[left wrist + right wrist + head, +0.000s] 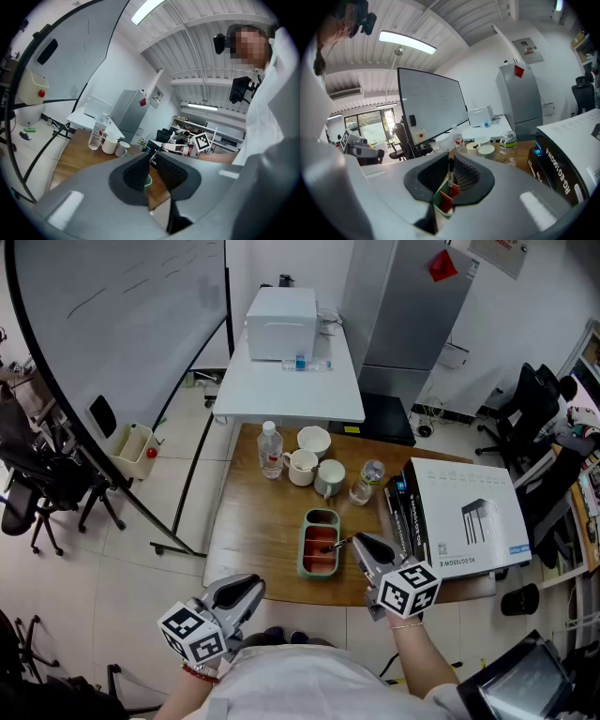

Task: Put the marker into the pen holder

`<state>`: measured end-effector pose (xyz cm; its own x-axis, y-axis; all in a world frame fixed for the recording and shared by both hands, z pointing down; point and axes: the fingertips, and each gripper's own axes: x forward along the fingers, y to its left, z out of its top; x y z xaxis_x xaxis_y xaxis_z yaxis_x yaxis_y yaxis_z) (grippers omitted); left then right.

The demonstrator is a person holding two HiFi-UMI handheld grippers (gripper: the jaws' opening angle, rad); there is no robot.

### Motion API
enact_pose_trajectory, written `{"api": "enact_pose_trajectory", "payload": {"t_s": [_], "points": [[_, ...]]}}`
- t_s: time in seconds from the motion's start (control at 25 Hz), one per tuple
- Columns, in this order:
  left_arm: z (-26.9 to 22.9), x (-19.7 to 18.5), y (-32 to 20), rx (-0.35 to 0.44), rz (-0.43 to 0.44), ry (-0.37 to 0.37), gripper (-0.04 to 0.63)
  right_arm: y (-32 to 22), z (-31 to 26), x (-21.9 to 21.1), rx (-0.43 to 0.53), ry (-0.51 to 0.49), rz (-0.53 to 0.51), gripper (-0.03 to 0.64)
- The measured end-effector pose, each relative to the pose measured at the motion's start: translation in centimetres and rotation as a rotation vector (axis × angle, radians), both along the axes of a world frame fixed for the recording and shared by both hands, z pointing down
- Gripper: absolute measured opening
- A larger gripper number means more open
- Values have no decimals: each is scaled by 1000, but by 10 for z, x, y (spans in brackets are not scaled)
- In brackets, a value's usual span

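The marker [450,173] shows only as a thin shaft between the pads of the right hand-held gripper [451,159]. Whether its lower end touches the pen holder [438,198] is unclear.

The left gripper [152,158], jaws closed tip to tip on nothing, hangs over a wooden table [75,157], with a water bottle [96,135] and two mugs [110,145] at ten o'clock and the right gripper [171,148] at two o'clock.

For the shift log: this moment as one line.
step: marker tip at pen holder | right gripper: shut on marker | left gripper: shut, empty
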<state>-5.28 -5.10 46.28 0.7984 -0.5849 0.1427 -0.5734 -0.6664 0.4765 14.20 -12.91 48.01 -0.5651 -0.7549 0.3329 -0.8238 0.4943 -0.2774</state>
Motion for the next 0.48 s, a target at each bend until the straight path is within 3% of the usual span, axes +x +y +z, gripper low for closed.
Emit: {"api": "enact_pose_trajectory", "payload": {"t_s": [0.48], "points": [[0, -13, 3, -19, -37, -17, 52, -20, 83, -18, -32, 154, 53, 26]]}}
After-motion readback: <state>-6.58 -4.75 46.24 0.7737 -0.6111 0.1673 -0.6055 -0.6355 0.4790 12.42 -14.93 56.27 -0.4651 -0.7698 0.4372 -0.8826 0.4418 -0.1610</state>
